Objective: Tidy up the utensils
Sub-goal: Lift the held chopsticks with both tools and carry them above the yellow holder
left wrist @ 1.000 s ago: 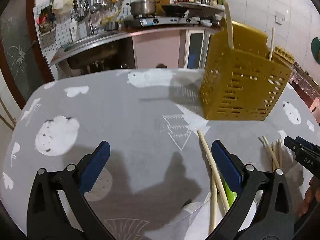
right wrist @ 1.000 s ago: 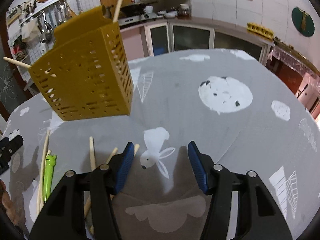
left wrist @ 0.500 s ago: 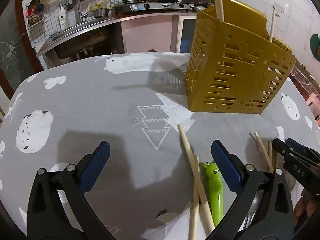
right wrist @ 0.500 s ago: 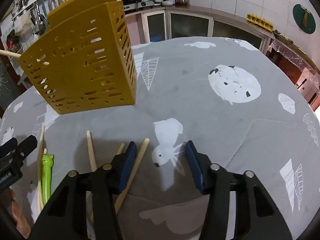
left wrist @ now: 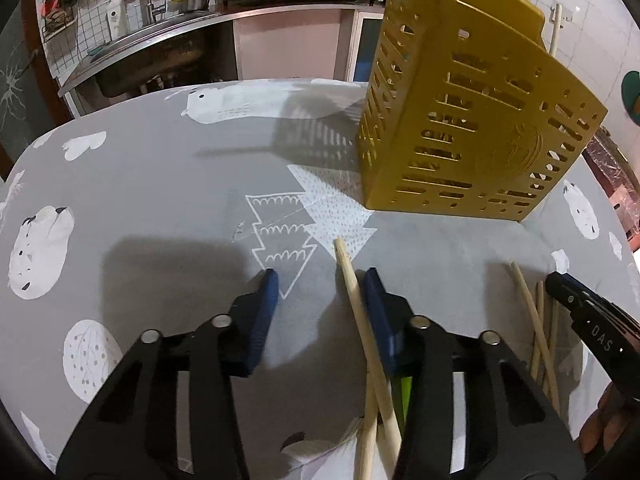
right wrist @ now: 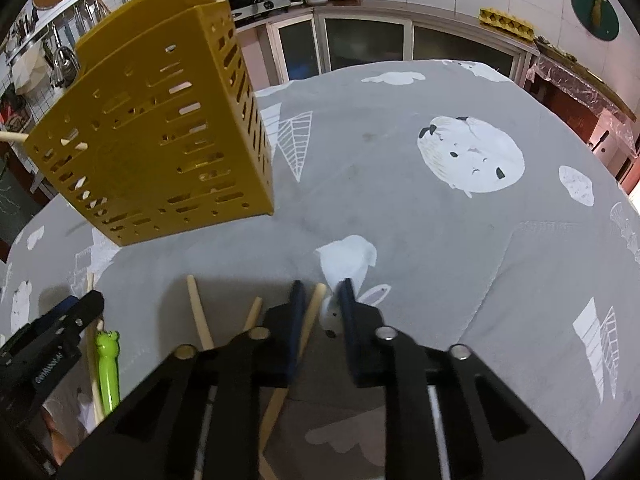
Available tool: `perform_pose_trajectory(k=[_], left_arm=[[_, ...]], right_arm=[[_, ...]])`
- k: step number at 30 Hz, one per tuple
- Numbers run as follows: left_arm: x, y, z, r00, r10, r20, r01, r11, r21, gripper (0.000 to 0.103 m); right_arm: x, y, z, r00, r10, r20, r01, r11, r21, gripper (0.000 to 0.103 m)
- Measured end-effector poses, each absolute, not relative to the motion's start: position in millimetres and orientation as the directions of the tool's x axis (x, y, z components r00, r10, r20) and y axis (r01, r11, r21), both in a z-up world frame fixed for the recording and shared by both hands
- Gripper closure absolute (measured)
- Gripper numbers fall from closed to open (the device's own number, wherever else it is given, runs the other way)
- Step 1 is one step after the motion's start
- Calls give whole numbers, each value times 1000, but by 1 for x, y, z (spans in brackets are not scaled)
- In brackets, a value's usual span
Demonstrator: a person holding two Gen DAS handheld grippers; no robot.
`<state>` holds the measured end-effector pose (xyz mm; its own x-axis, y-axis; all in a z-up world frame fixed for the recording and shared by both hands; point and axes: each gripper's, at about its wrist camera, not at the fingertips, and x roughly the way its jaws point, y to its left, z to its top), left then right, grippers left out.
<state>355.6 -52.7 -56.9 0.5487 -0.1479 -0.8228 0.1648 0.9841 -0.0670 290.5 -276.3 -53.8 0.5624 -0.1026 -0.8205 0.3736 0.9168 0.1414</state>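
A yellow slotted utensil holder [left wrist: 460, 128] stands on the grey printed tablecloth, with two chopsticks sticking out of it; it also shows in the right wrist view [right wrist: 152, 148]. My left gripper [left wrist: 322, 280] is open and half closed, with a wooden chopstick [left wrist: 360, 320] lying between its jaws close to the right pad. My right gripper [right wrist: 322, 292] is open with a narrow gap around the tip of another chopstick [right wrist: 312, 316]. More chopsticks [right wrist: 198, 316] and a green frog-headed utensil [right wrist: 108, 364] lie on the cloth.
The tablecloth [right wrist: 440, 220] runs far to the right. A kitchen counter with sink and stove [left wrist: 200, 28] stands beyond the table. Loose chopsticks [left wrist: 532, 312] lie beside the right gripper's tip in the left wrist view.
Both grippers have moved forward and down toward the chopsticks. Both jaws have narrowed, each now with a chopstick between its pads.
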Motion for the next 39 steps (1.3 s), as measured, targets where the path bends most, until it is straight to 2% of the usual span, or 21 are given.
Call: perform_pose_trajectory(k=[3, 5, 10, 20, 31, 39], left_arm=[[357, -52, -56, 541, -155, -827, 167, 983, -75, 75], [360, -52, -56, 531, -166, -831, 173, 981, -85, 89], [360, -53, -55, 525, -191, -829, 185, 977, -108, 99], [335, -44, -18, 614, -235, -753, 217, 968, -125, 99], [286, -17, 55, 750, -280, -599, 239, 959, -149, 99], [261, -14, 72, 805, -279, -524, 249, 960, -127, 99]], right_arm=[[293, -277, -55, 572, -108, -813, 367, 920, 136, 92], [294, -279, -55, 580, -99, -809, 364, 920, 148, 93], [292, -287, -55, 599, -64, -798, 348, 919, 187, 93], [274, -301, -26, 682, -82, -727, 325, 924, 201, 94], [241, -302, 38, 819, -136, -557, 278, 944, 178, 96], [219, -299, 66, 878, -148, -456, 246, 955, 165, 97]])
